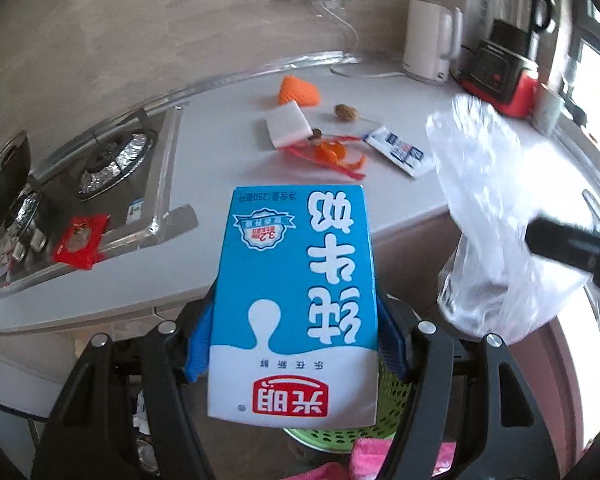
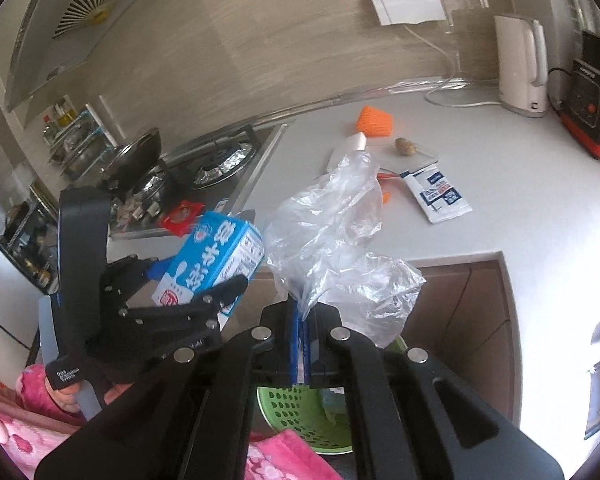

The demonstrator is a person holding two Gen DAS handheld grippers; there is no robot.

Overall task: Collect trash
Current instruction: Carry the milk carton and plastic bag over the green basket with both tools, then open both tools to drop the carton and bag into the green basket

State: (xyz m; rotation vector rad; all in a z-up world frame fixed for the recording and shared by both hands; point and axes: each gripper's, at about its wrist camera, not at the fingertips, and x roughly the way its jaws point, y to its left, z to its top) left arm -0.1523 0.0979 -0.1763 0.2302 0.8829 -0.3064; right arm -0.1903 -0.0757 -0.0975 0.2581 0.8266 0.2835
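A: Left claw (image 1: 296,344) status?

B: Pinching one milk carton (image 1: 296,304) across its narrow sides; the carton's long axis runs forward along the fingers, out past the counter (image 1: 220,248) edge; one green basket (image 2: 300,420) lies directly below and slightly behind it, so the coming move is judged a downward release, not a reach.

A: Right claw (image 2: 300,344)?

B: Pressed together on one clear plastic bag (image 2: 340,248); the bag rises loosely above the fingertips, also over the basket; both claws sit close together, the left one nearer the stove (image 1: 112,160).

A: Count of items on the counter, left to right?

B: One red wrapper (image 1: 80,246) by the stove; one white block (image 1: 288,124); one orange net (image 1: 300,90); one orange peel (image 1: 332,154); one brown nut (image 1: 346,112); one white sachet (image 1: 398,150).
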